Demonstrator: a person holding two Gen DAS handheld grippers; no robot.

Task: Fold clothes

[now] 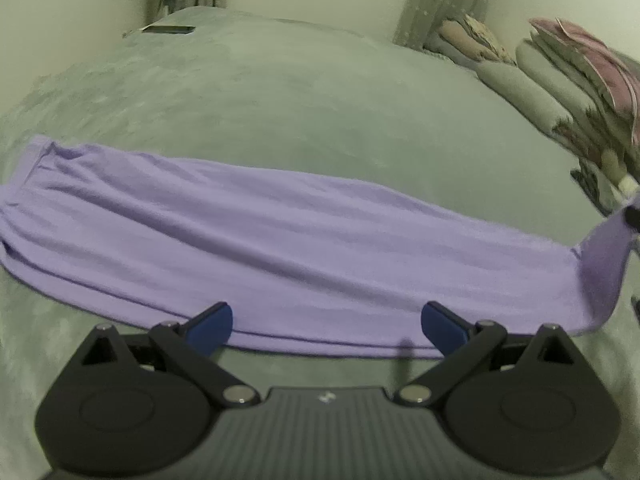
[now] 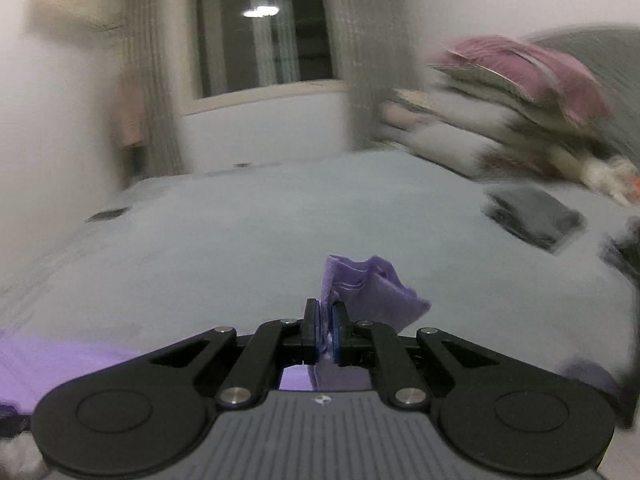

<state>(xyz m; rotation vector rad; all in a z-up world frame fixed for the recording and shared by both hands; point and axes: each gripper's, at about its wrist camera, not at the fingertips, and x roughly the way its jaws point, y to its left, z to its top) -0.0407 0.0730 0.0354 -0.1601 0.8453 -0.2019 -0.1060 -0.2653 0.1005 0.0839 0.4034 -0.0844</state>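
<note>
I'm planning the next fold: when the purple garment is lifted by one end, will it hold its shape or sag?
Probably sag. The purple garment lies flat and wrinkled on the bed, and the end pinched in the right gripper crumples and droops. It looks thin, so likely light. The open left gripper could support the near edge.
</note>
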